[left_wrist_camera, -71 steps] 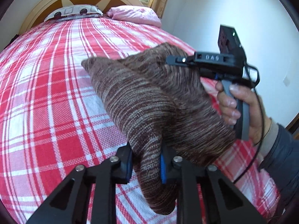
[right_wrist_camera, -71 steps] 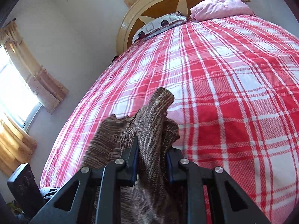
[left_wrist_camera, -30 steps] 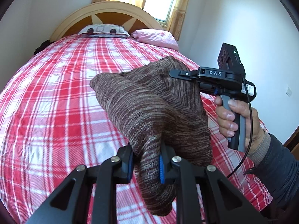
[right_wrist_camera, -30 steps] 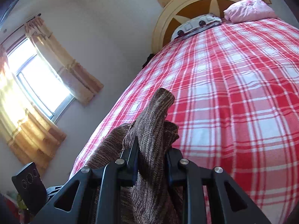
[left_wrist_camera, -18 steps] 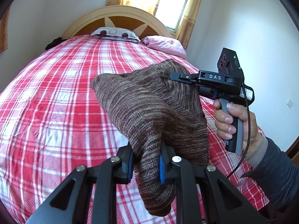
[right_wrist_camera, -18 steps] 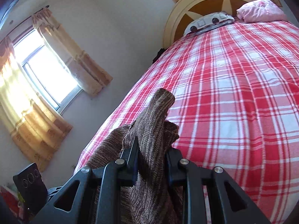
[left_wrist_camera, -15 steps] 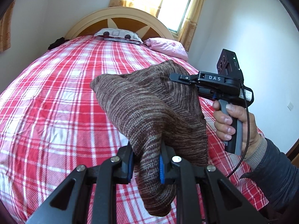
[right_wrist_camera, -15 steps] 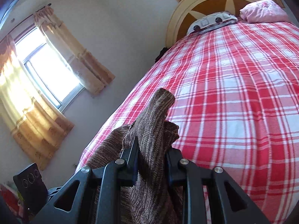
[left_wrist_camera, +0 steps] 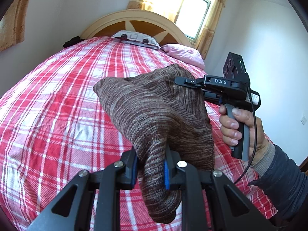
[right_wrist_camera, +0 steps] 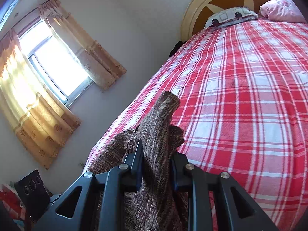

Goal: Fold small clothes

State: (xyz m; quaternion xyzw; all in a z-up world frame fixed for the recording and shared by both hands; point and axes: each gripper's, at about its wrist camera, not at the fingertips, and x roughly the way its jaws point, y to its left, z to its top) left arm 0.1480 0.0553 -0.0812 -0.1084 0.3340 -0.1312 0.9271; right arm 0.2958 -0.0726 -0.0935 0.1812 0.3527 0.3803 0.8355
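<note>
My left tongs [left_wrist_camera: 151, 168] clench a bunched fold of the brown knit garment [left_wrist_camera: 154, 111], blue pads pressed into the knit on both sides. My right tongs [right_wrist_camera: 156, 165] clamp another bunch of the same garment, a rounded tip of it sticking up past the fingers. In the left view the right tongs [left_wrist_camera: 180, 81] bite the garment's far top edge, my right hand [left_wrist_camera: 238, 129] wrapped on the grip. Garment hangs stretched between both tongs, lifted above the bed [left_wrist_camera: 48, 115], loose end drooping below the left tongs. Red-white plaid cover, patterned pillow [left_wrist_camera: 134, 38] and pink pillow [left_wrist_camera: 184, 54] by the headboard [left_wrist_camera: 134, 17]. Curtained window [right_wrist_camera: 52, 65] on the side wall.
</note>
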